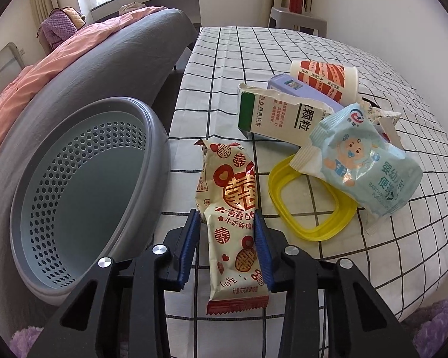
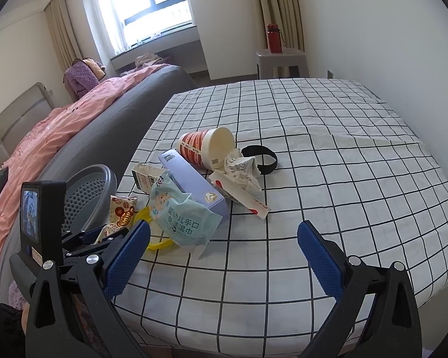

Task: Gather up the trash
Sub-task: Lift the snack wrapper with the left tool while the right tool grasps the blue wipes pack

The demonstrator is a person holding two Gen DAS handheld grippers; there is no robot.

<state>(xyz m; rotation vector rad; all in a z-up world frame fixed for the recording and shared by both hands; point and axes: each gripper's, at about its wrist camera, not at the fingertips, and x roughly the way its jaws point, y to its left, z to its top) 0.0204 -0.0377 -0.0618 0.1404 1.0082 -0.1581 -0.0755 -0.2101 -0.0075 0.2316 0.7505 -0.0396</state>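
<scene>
A cream and red snack wrapper (image 1: pixel 233 197) lies on the checked tablecloth (image 1: pixel 224 59) near its left edge. My left gripper (image 1: pixel 225 217) is shut on it, one blue pad on each long side. A grey perforated bin (image 1: pixel 74 179) stands just left of the table. More trash lies to the right: a blue wet-wipes pack (image 1: pixel 358 161), a yellow plastic ring (image 1: pixel 310 220), a torn carton (image 1: pixel 277 116), a purple box (image 1: pixel 286 85) and a tipped cup (image 1: pixel 325 77). My right gripper (image 2: pixel 224 232) hangs open over bare cloth, nothing between its fingers.
A black band (image 2: pixel 259 155) and crumpled paper (image 2: pixel 242 167) lie beside the cup (image 2: pixel 206 146). A bed with a pink blanket (image 2: pixel 44 137) runs along the left. A grey stool (image 2: pixel 280 59) with a red bottle (image 2: pixel 273 37) stands by the far wall.
</scene>
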